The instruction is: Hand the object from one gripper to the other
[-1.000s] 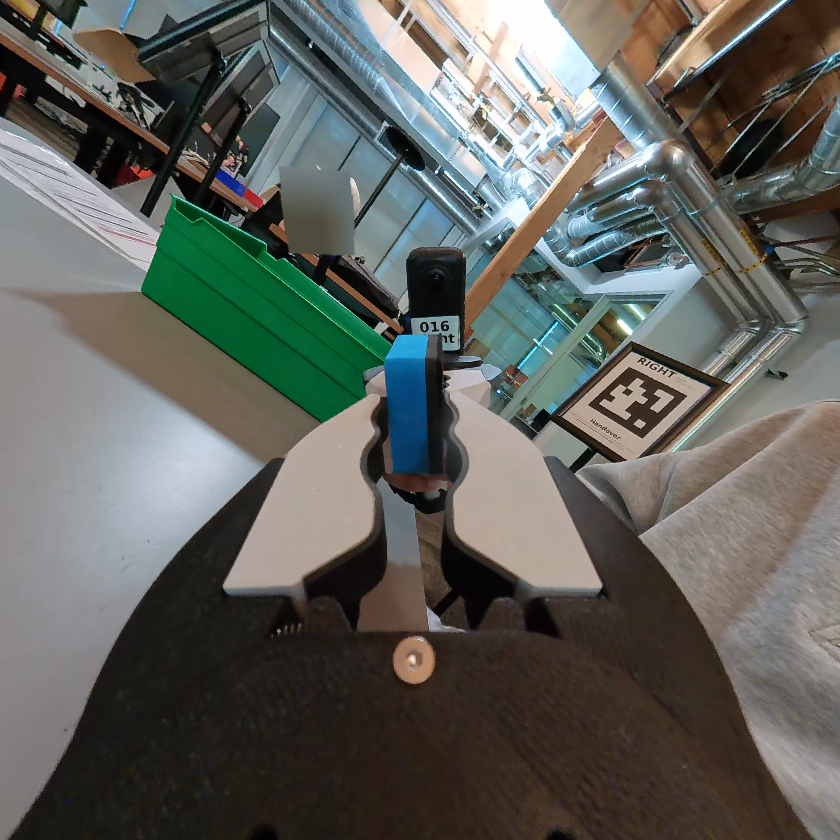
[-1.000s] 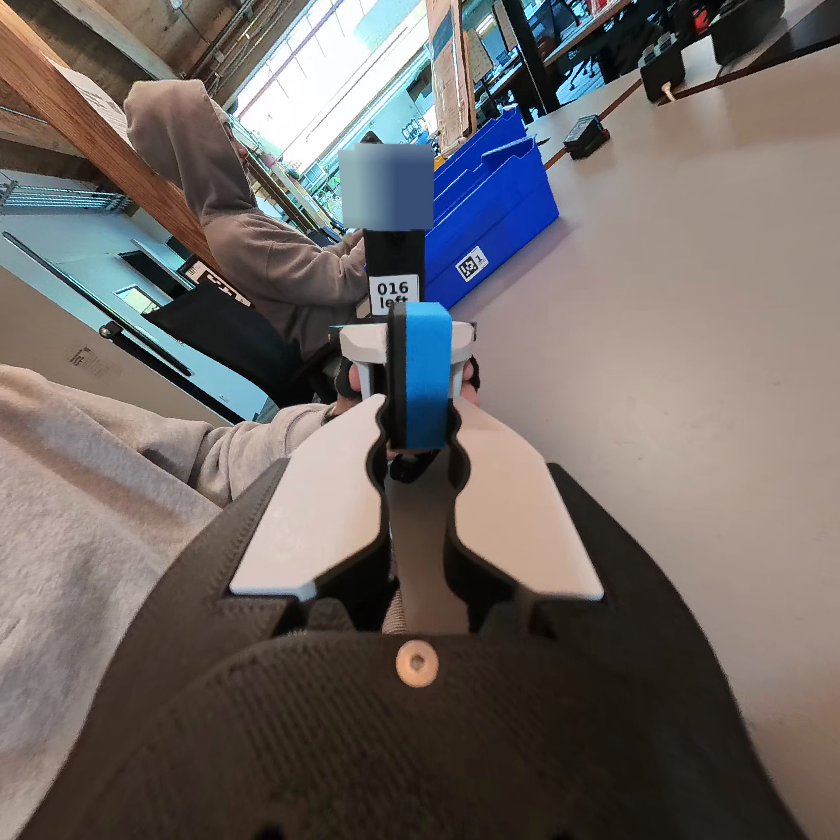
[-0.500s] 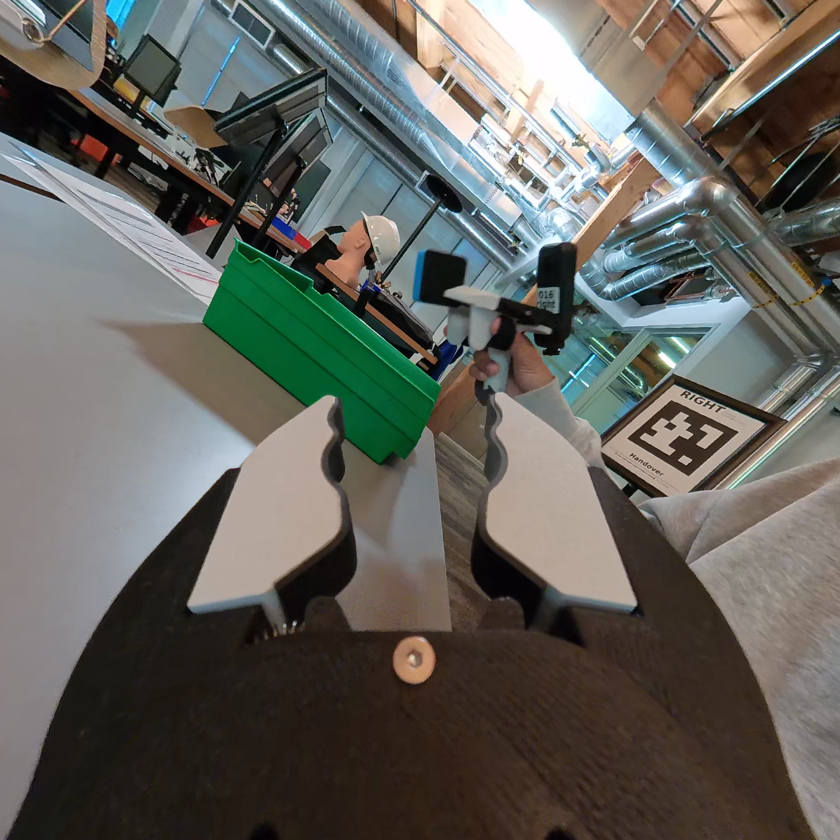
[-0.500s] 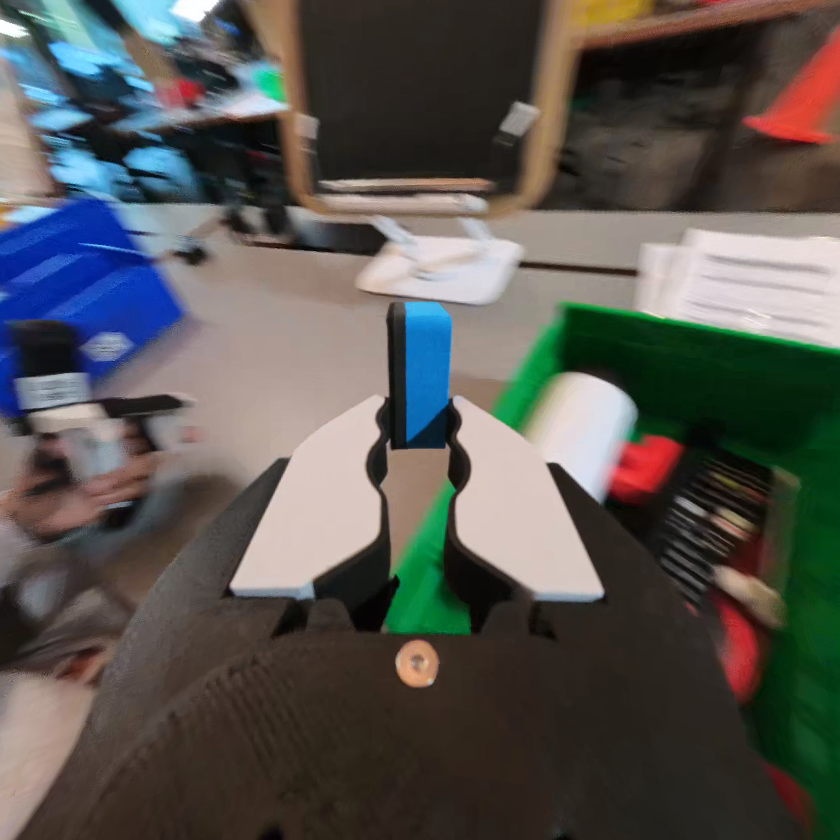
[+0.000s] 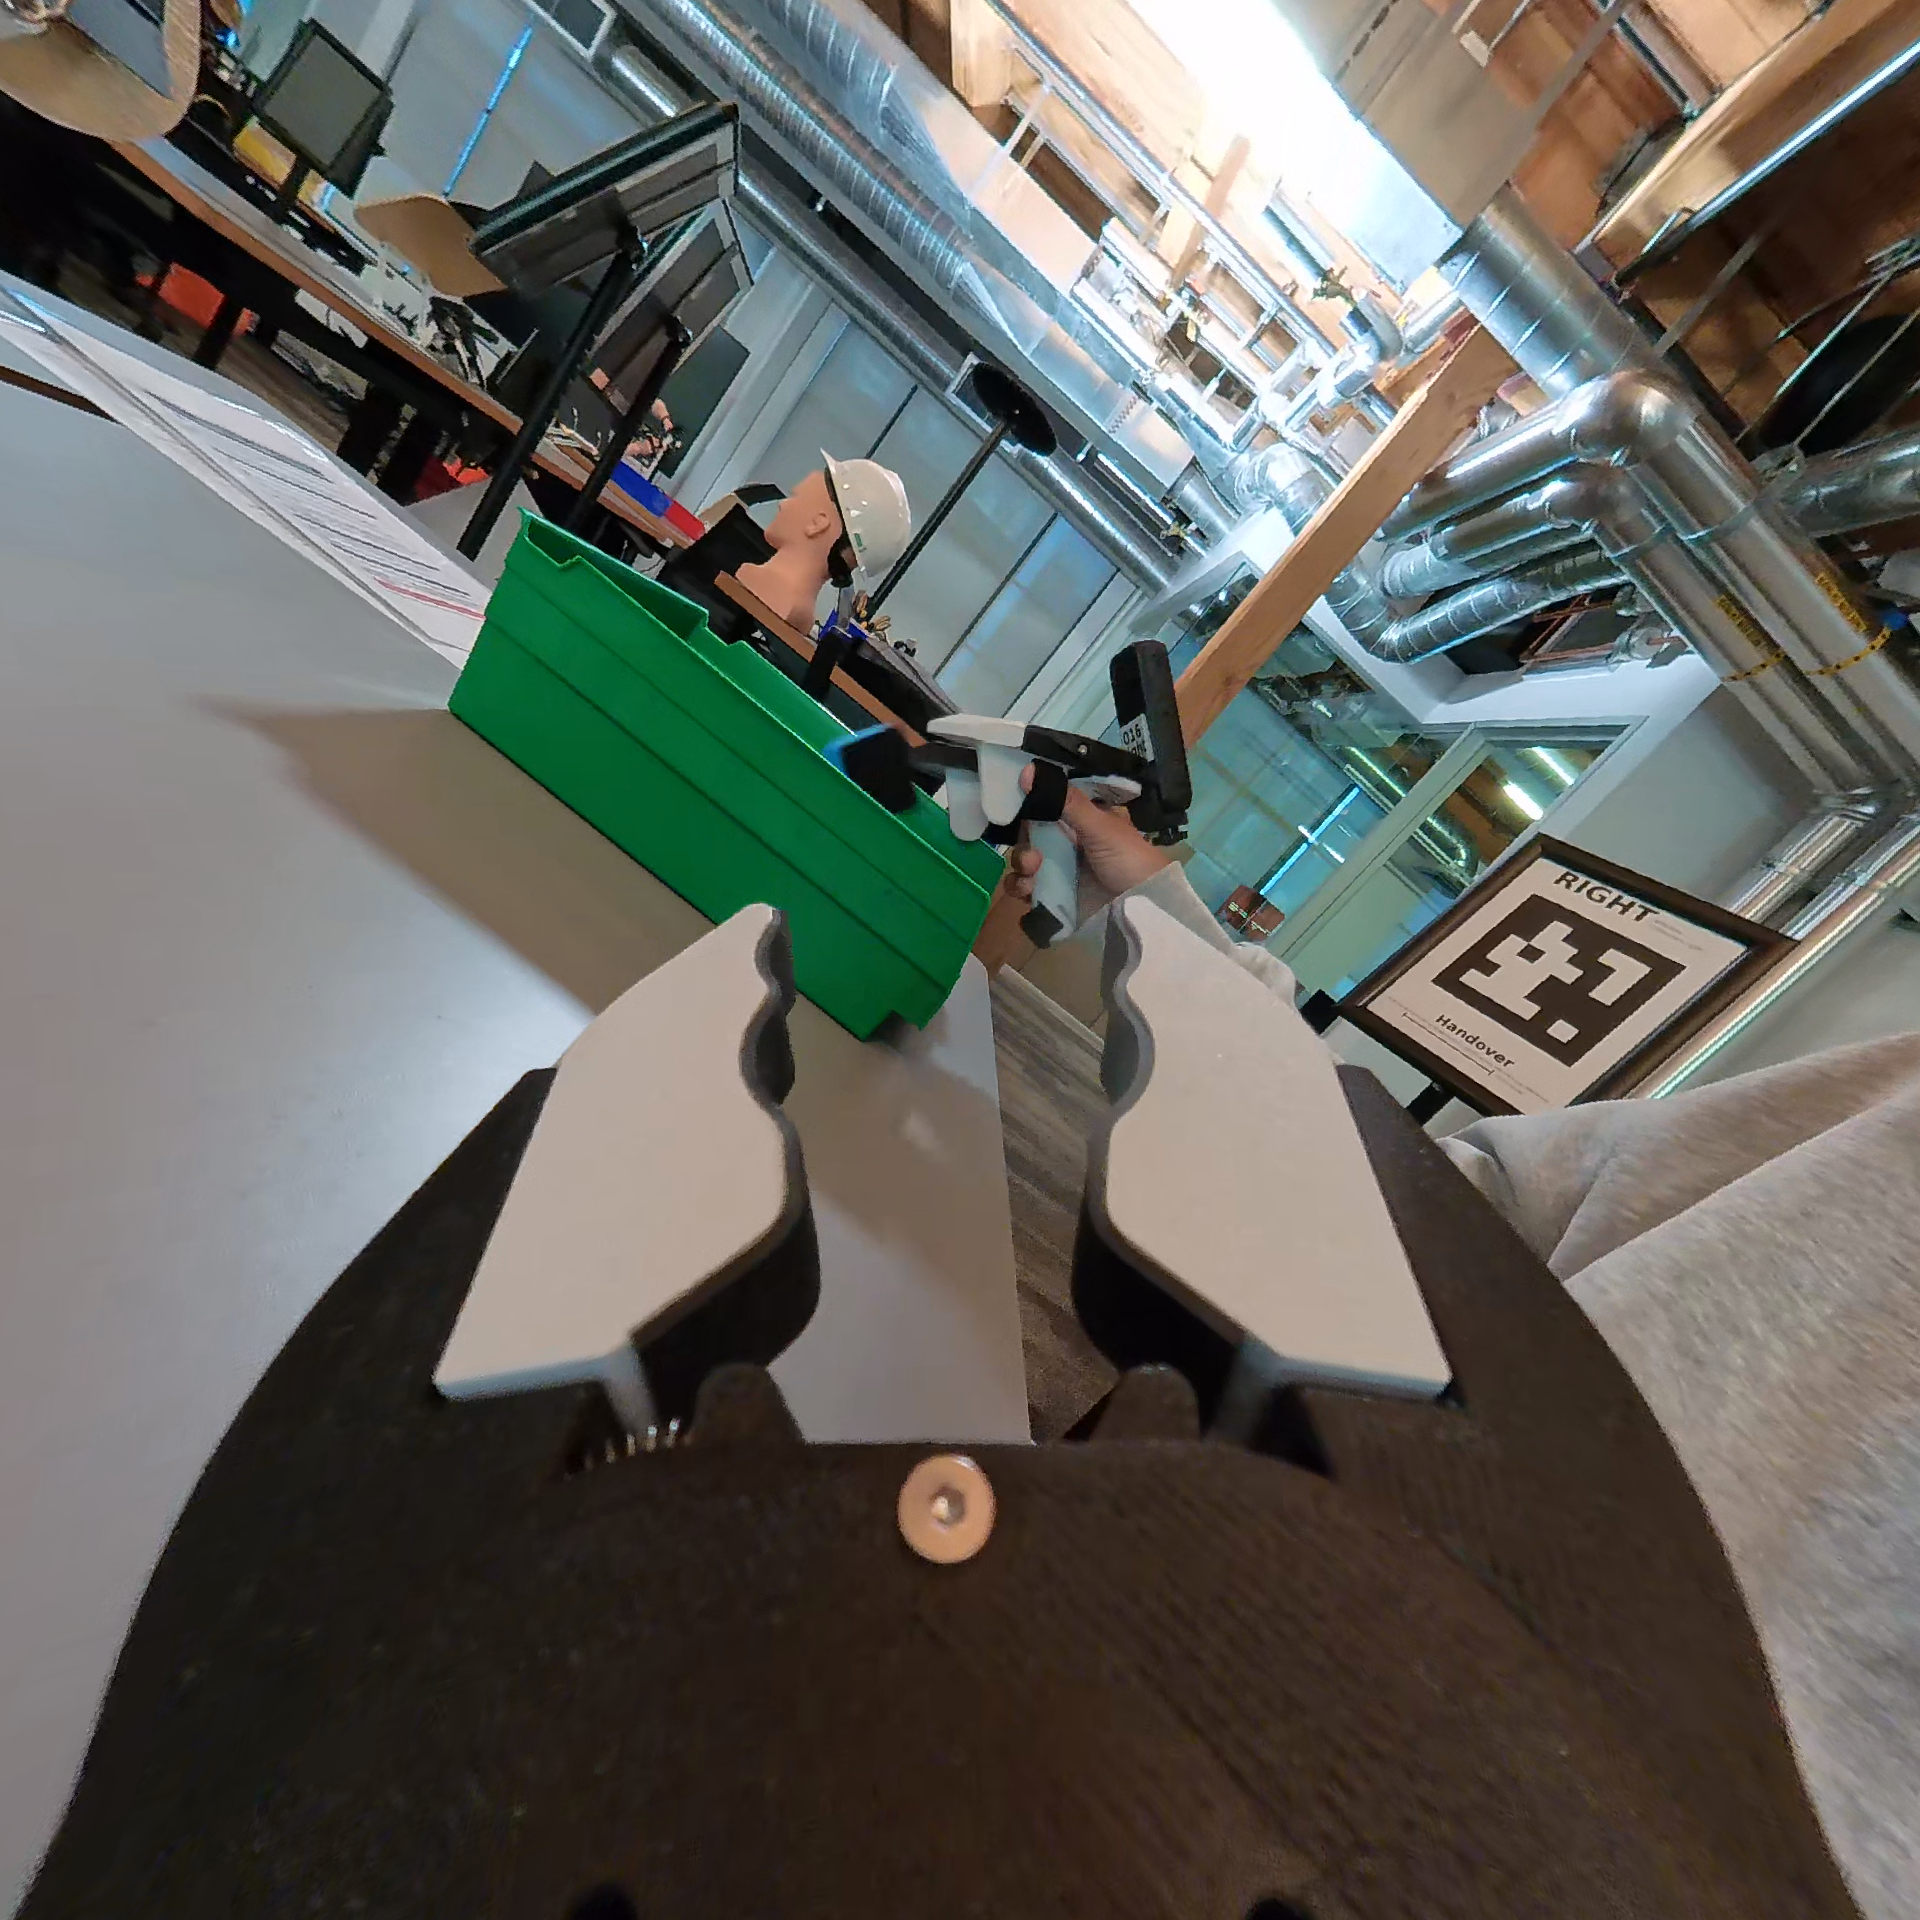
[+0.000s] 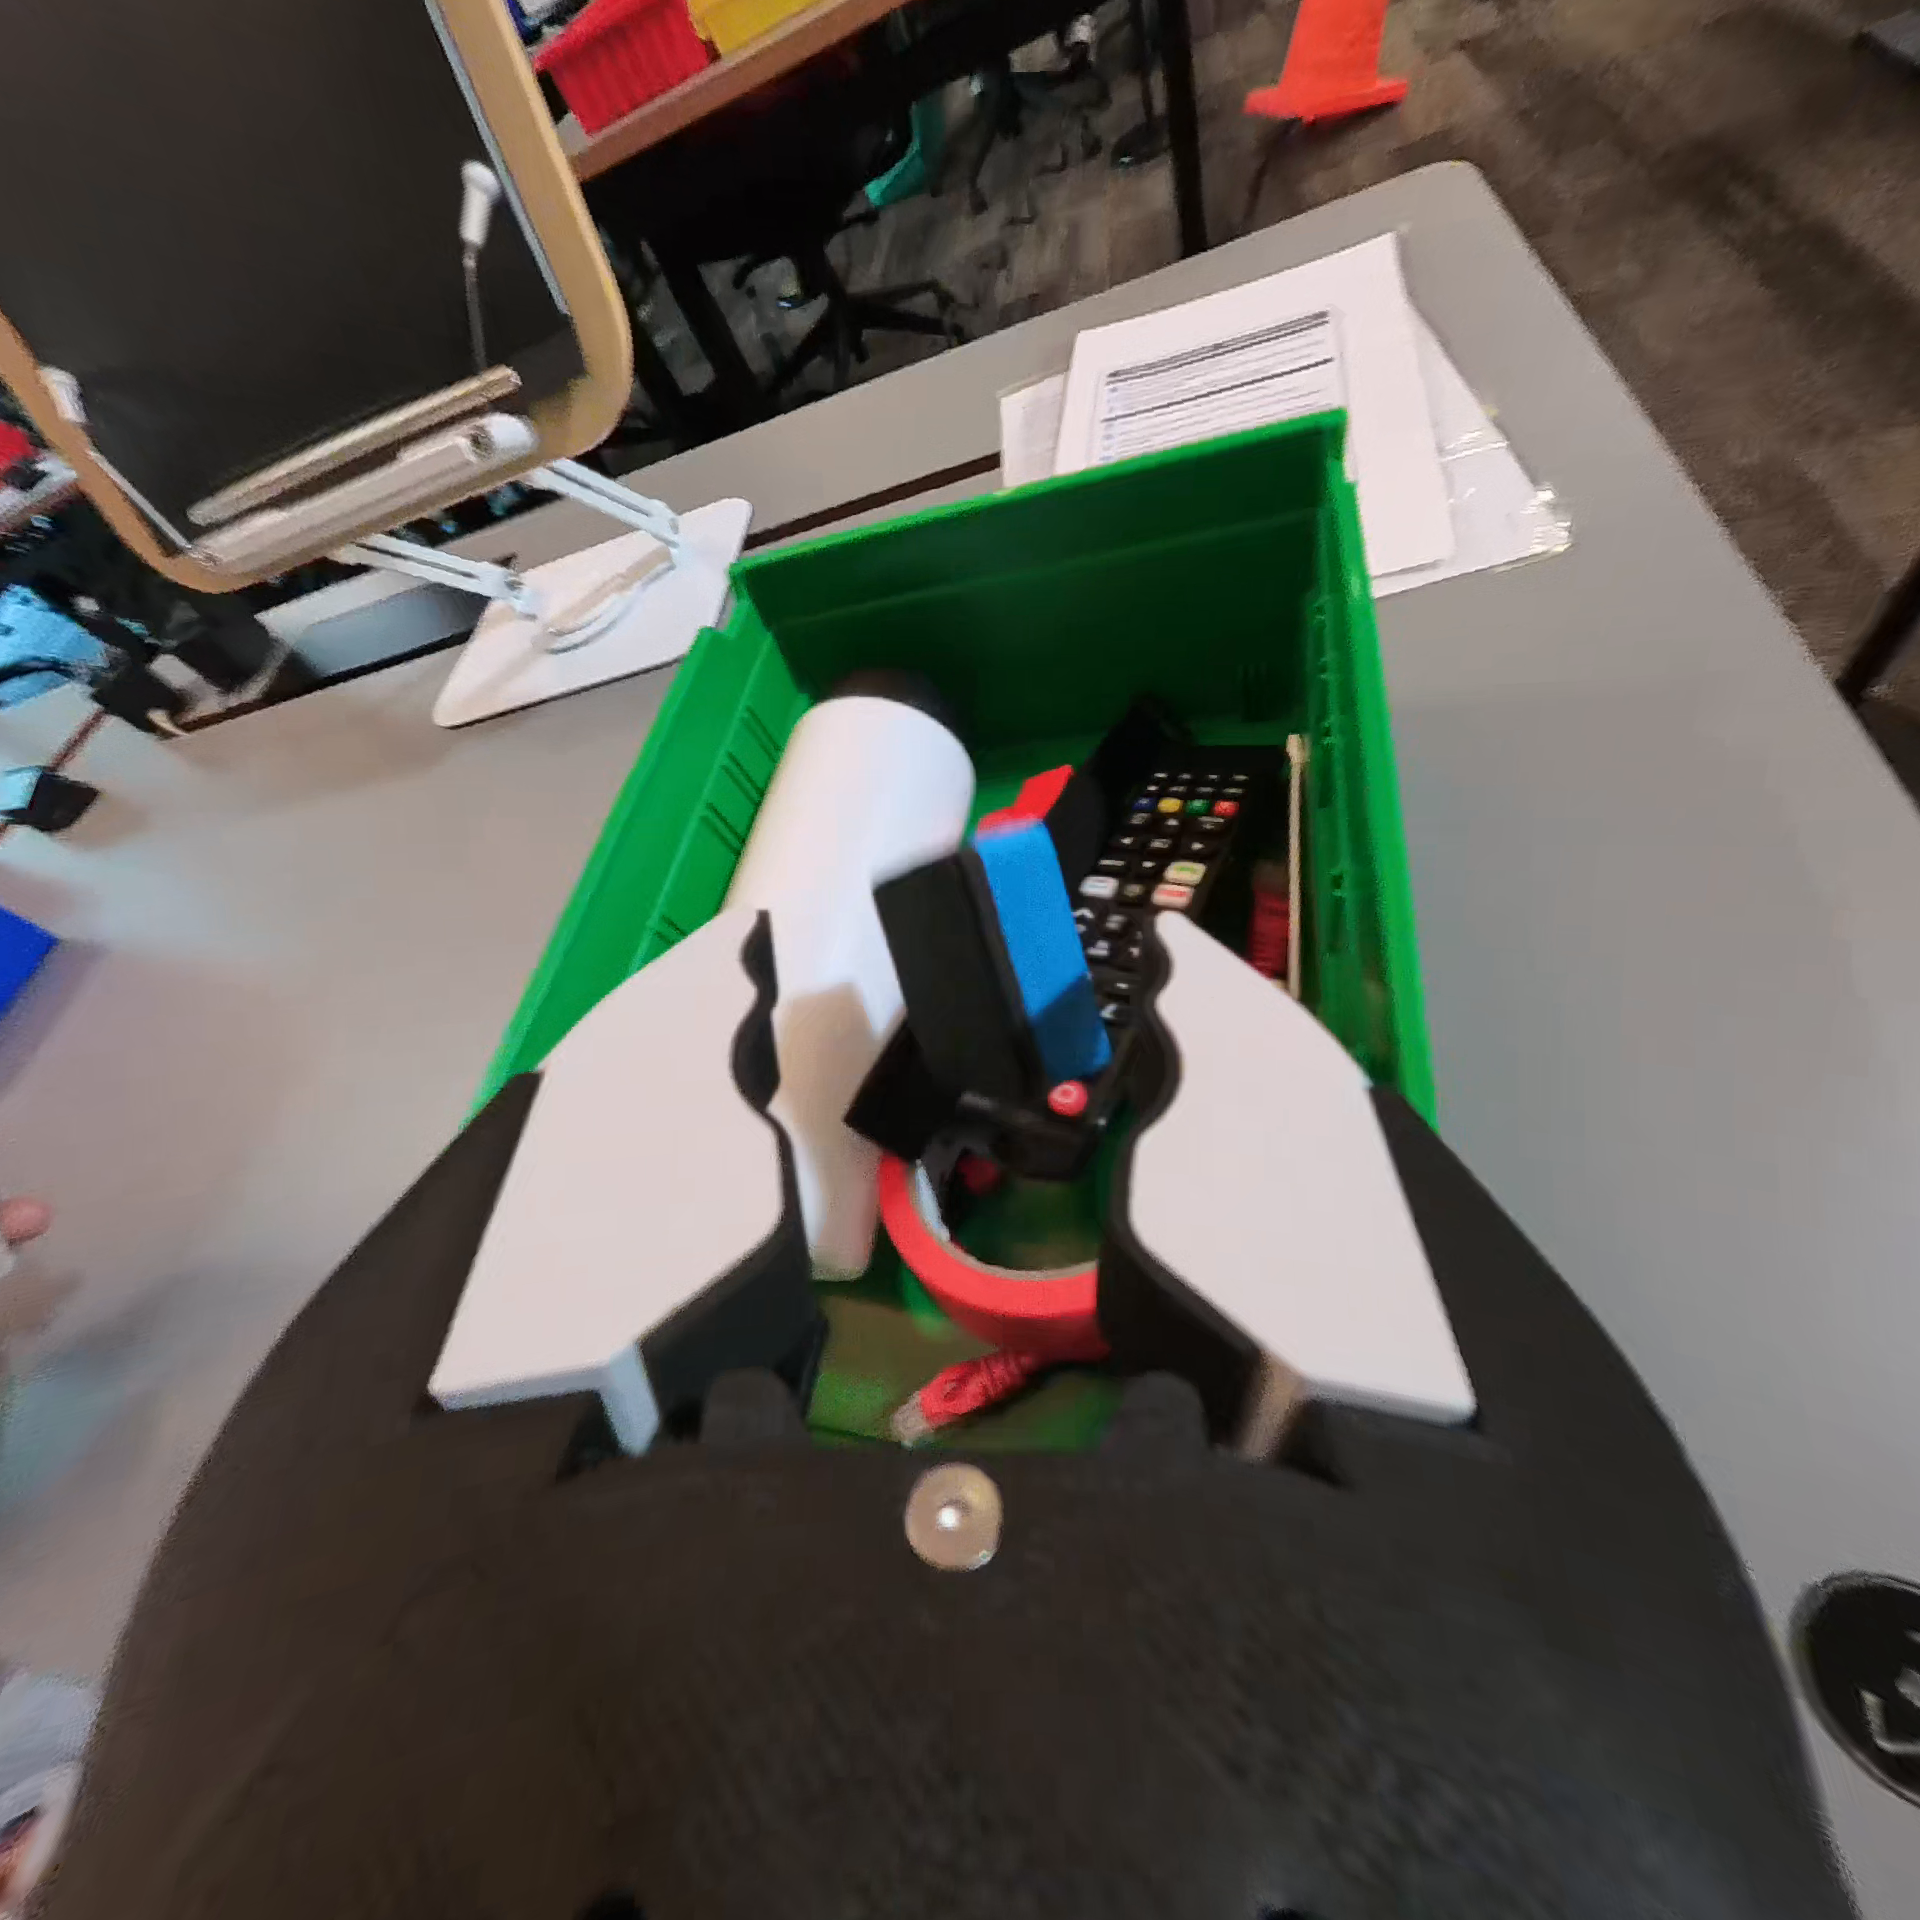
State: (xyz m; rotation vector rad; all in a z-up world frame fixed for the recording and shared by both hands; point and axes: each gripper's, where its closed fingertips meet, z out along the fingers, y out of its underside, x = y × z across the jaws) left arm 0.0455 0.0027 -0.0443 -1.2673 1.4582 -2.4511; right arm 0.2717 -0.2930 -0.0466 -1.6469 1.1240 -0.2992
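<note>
The object is a foam block, blue on one face and black on the other (image 6: 1023, 956). It hangs tilted between the jaws of my right gripper (image 6: 964, 935), which stand wide apart over the green bin (image 6: 1039, 540). The fingers do not appear to press on the block. My left gripper (image 5: 945, 925) is open and empty, low over the grey table (image 5: 208, 935). The left wrist view shows the right gripper (image 5: 894, 764) farther off above the green bin (image 5: 675, 748), with the block (image 5: 868, 761) at its tip.
Inside the bin lie a white cylinder (image 6: 862, 821), a black remote (image 6: 1164, 862), a red tape roll (image 6: 987, 1288) and other small items. Papers (image 6: 1247, 416) and a screen on a white stand (image 6: 603, 623) sit behind it. A framed marker sign (image 5: 1548, 987) stands at right. There is about 40 centimeters between the tips of the two grippers.
One second ago both grippers were shut on the block. The left one opened and drew back. The right one carried the block over the green bin and has now opened; the block tilts loose.
</note>
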